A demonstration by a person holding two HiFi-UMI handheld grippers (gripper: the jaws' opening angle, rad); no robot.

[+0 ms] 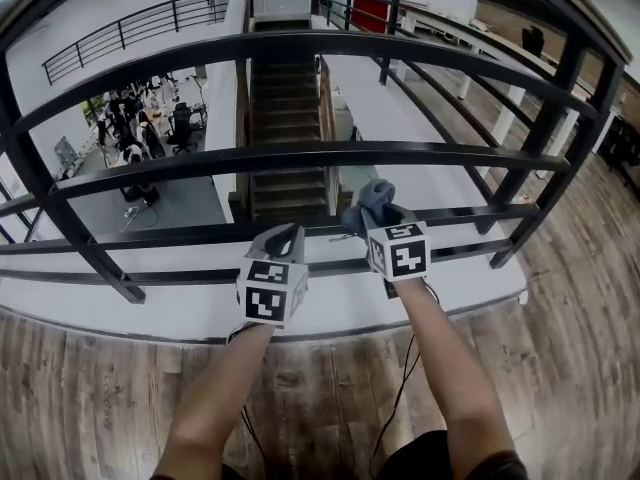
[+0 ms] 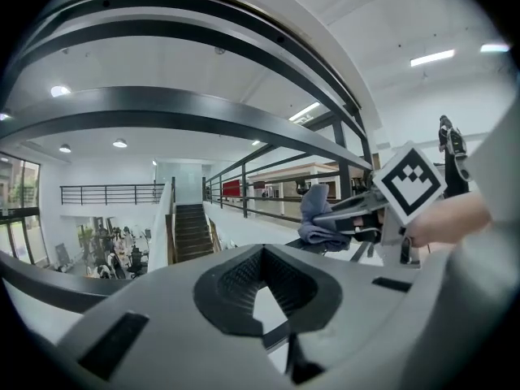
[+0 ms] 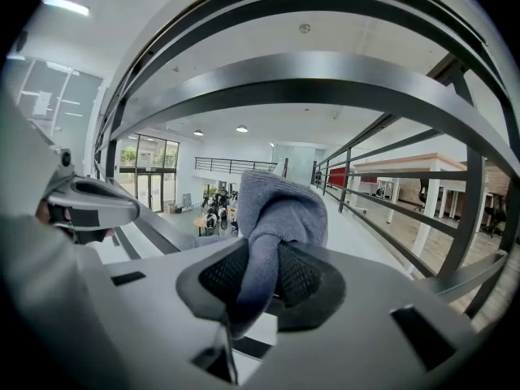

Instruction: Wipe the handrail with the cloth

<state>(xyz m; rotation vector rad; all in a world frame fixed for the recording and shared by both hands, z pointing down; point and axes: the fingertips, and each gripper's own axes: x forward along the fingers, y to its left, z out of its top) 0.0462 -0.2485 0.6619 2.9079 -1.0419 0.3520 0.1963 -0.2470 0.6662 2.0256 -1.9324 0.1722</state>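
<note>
A black metal handrail [image 1: 300, 43] with several horizontal bars runs across in front of me. A grey-blue cloth [image 1: 375, 198] is bunched in my right gripper [image 1: 372, 213], whose jaws are shut on it, and it lies against one of the lower bars [image 1: 450, 214]. In the right gripper view the cloth [image 3: 280, 205] sticks up between the pads of the right gripper [image 3: 264, 246]. My left gripper [image 1: 283, 236] hangs just to the left at the same bar, shut on nothing [image 2: 262, 254]. The left gripper view shows the cloth [image 2: 315, 218] and the right gripper [image 2: 357, 214].
Beyond the rail, a staircase [image 1: 288, 118] goes down to a lower floor with chairs and desks [image 1: 140, 128]. Slanted rail posts [image 1: 545, 138] stand at the right. A white ledge [image 1: 150, 308] borders the wooden floor [image 1: 560, 348] under me.
</note>
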